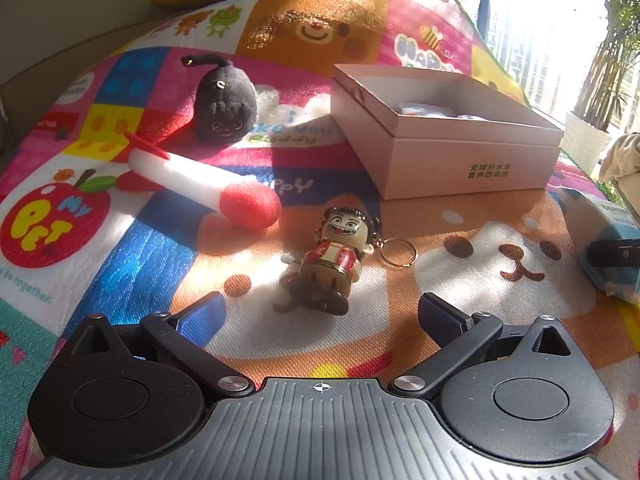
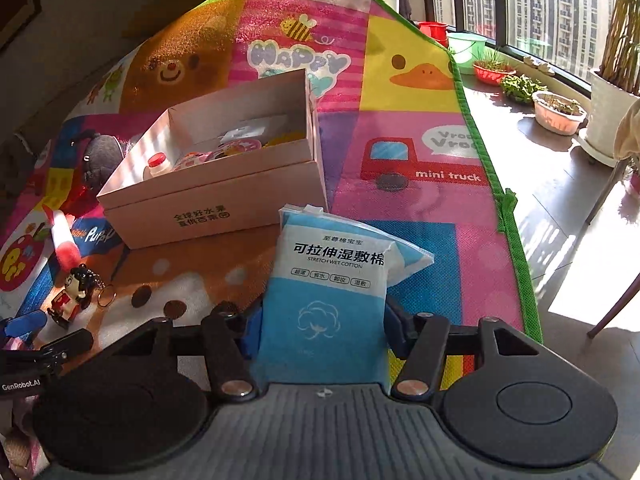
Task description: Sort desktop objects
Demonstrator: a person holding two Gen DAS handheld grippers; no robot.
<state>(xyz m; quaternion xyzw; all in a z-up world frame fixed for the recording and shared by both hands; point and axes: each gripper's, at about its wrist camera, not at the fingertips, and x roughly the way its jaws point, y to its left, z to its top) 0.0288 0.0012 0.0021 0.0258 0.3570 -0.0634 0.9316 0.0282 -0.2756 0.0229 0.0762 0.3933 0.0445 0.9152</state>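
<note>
My left gripper (image 1: pixel 320 312) is open, just short of a cartoon figure keychain (image 1: pixel 334 258) lying on the colourful mat; the figure also shows in the right wrist view (image 2: pixel 74 294). My right gripper (image 2: pixel 320 328) is shut on a blue pack of wet cotton pads (image 2: pixel 328 292), also seen in the left wrist view (image 1: pixel 608 240). An open pink box (image 1: pixel 448 136) stands behind, holding a small bottle (image 2: pixel 156 164) and several small items. A black plush toy (image 1: pixel 226 98) and a red-and-white foam rocket (image 1: pixel 200 180) lie left of the box (image 2: pixel 212 188).
The mat (image 2: pixel 420 92) ends in a green edge (image 2: pixel 516 240) on the right, with bare floor beyond. Plant pots (image 2: pixel 560 110) and a green bucket (image 2: pixel 466 50) stand by the window. The left gripper's blue finger (image 2: pixel 24 324) shows at the right view's left edge.
</note>
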